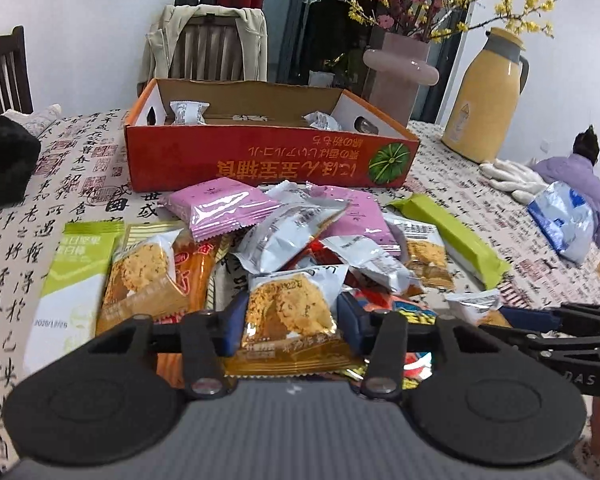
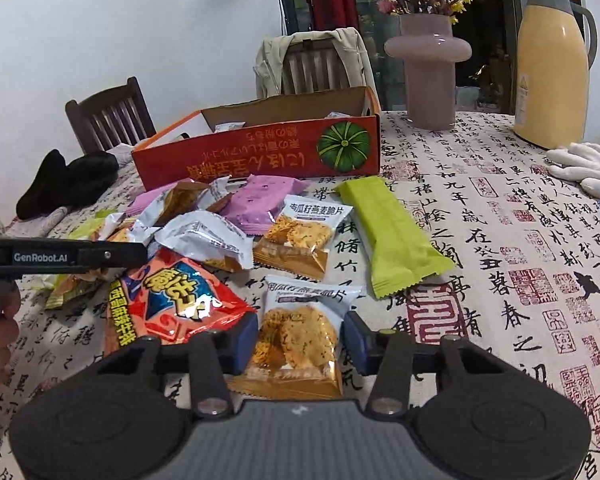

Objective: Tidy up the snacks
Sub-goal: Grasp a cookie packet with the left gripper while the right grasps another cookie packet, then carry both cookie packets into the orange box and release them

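Our left gripper (image 1: 288,320) has its blue pads (image 1: 236,322) set on either side of an oat crisp packet (image 1: 290,312) with a gold bottom edge. They look pressed against the wrapper, so we'd call that clamped on it. The packet sits at the near edge of the snack pile.

Our right gripper (image 2: 300,338) is in the same pose around another oat crisp packet (image 2: 300,336), one pad on each side. There we honestly can't tell if the pads are squeezing it or just sitting beside it. That packet lies flat on the calligraphy tablecloth (image 2: 500,240), just right of a red-orange chip bag (image 2: 172,296).

Moving outward, the pile is a jumble. There's a third oat crisp packet (image 2: 304,236), a long green bar wrapper (image 2: 396,236) off to the right, pink wafer packs (image 1: 220,206) at the back and silver wrappers crumpled in the middle. From the left wrist view a green-and-white protein bar pack (image 1: 74,280) lies at the far left.

Behind the pile sits the open red cardboard box (image 1: 268,158) with a pumpkin printed on it and a couple of small white packets (image 1: 188,112) inside. Further back stand a pink vase (image 2: 428,68) of flowers and a yellow thermos jug (image 2: 552,64), with white gloves (image 2: 584,164) near the jug.
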Demonstrator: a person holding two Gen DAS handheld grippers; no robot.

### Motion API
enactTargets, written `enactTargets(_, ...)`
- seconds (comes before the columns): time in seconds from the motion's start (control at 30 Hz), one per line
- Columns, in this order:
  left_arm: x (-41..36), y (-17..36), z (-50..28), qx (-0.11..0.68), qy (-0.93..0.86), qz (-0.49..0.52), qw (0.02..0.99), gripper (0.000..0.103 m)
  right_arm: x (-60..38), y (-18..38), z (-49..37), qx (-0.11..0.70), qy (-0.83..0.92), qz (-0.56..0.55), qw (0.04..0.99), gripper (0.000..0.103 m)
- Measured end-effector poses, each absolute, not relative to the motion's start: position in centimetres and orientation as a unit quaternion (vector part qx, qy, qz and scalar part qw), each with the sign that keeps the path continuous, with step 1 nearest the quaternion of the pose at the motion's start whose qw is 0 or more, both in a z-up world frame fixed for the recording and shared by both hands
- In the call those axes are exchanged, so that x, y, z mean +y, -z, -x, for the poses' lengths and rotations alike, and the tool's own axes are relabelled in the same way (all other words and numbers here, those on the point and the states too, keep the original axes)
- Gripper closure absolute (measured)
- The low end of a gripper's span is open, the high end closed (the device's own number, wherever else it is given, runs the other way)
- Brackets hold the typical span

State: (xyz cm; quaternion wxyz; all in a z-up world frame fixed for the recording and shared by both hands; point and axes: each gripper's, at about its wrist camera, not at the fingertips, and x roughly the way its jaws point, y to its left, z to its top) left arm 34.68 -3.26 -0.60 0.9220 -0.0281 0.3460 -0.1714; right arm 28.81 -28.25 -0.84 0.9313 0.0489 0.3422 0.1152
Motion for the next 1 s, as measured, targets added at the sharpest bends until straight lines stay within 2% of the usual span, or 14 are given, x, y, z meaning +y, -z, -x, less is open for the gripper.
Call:
enactTargets(0.03, -3.1, 0.4, -34.2, 0.345, 0.173, 0.034, 0.922, 0.056, -28.3, 0.8, -28.6, 0.342, -0.115, -0.049, 0.931, 0.083)
enactTargets(0.07, -3.0, 0.1, -33.6, 0.342, 0.172, 0.040, 0.923, 0.056, -28.4, 0.7, -28.2, 0.339, -0.115, -0.051, 0.932, 0.089)
enactTargets(0.23, -1.5, -1.4, -29.4, 0.320, 0.163, 0.073, 0.930, 0.056, -28.8, 0.5, -26.1, 0.337, -0.117, -0.052, 0.933, 0.093)
enactTargets(0.3, -1.0, -2.0, -27.5, 0.310, 0.156, 0.082, 0.934, 0.056, -28.8, 0.3, -25.4, 0.334, -0.117, -0.053, 0.934, 0.093)
enactTargets(0.33, -0.8, -2.2, -26.8, 0.307, 0.150, 0.084, 0.936, 0.056, -28.8, 0.0, -25.3, 0.329, -0.116, -0.056, 0.935, 0.089)
enactTargets(0.4, -0.3, -2.4, -25.7, 0.304, 0.139, 0.089, 0.938, 0.056, -28.7, -0.4, -26.0, 0.318, -0.113, -0.067, 0.939, 0.070)
enactTargets(0.43, -0.1, -2.4, -25.3, 0.305, 0.133, 0.092, 0.939, 0.056, -28.6, -0.5, -26.8, 0.321, -0.118, -0.072, 0.937, 0.056)
enactTargets(0.7, 1.7, -2.8, -22.8, 0.294, 0.096, 0.099, 0.946, 0.056, -26.3, 1.0, -32.0, 0.348, -0.091, -0.055, 0.931, 0.056)
enactTargets(0.83, 1.8, -2.7, -22.3, 0.297, 0.098, 0.097, 0.945, 0.056, -26.8, 0.6, -30.3, 0.339, -0.094, -0.046, 0.935, 0.064)
enactTargets(1.0, 0.7, -1.9, -22.0, 0.313, 0.121, 0.101, 0.937, 0.056, -29.7, 0.0, -25.8, 0.326, -0.080, -0.059, 0.940, 0.064)
